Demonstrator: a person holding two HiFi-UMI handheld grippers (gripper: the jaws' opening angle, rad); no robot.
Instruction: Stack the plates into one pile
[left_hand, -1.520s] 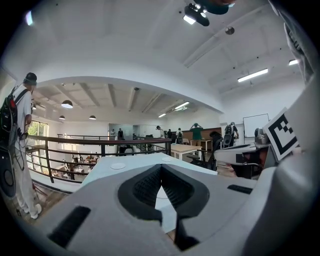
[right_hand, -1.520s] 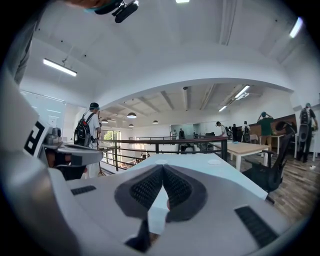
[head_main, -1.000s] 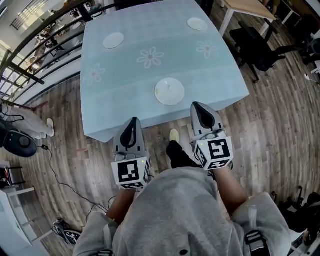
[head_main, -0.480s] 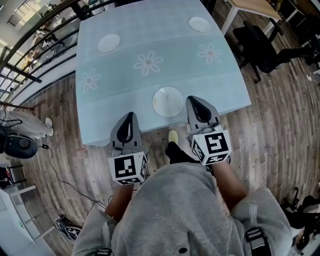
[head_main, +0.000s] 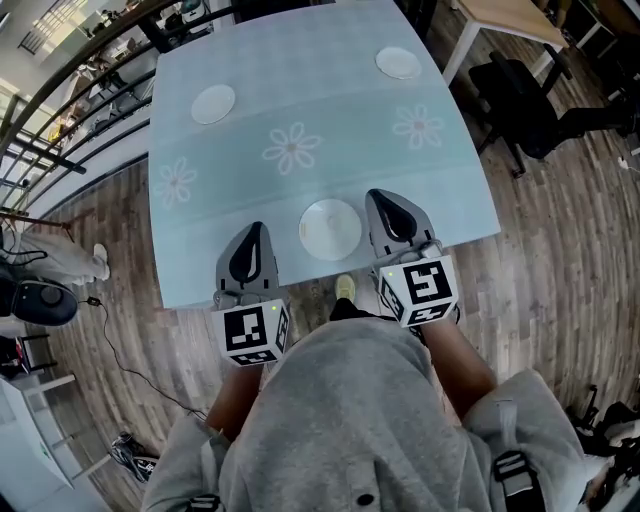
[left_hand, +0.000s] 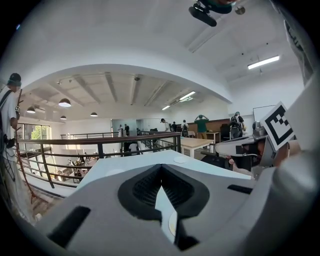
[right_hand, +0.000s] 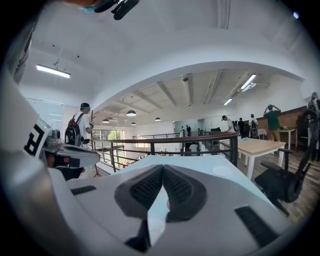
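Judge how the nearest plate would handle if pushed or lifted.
The near plate looks rigid and shallow: likely slides flat, won't roll. Lying flat on the tablecloth, its low rim probably gives little to grip. Possibly breakable, if ceramic.

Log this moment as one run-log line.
left claw: shut, empty | right claw: shut, empty | near plate, far-left plate, far-right plate: apart on table, unstacked

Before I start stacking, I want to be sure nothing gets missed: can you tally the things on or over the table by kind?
White plates: 3
Grippers: 2 (left gripper, right gripper)
Total: 5
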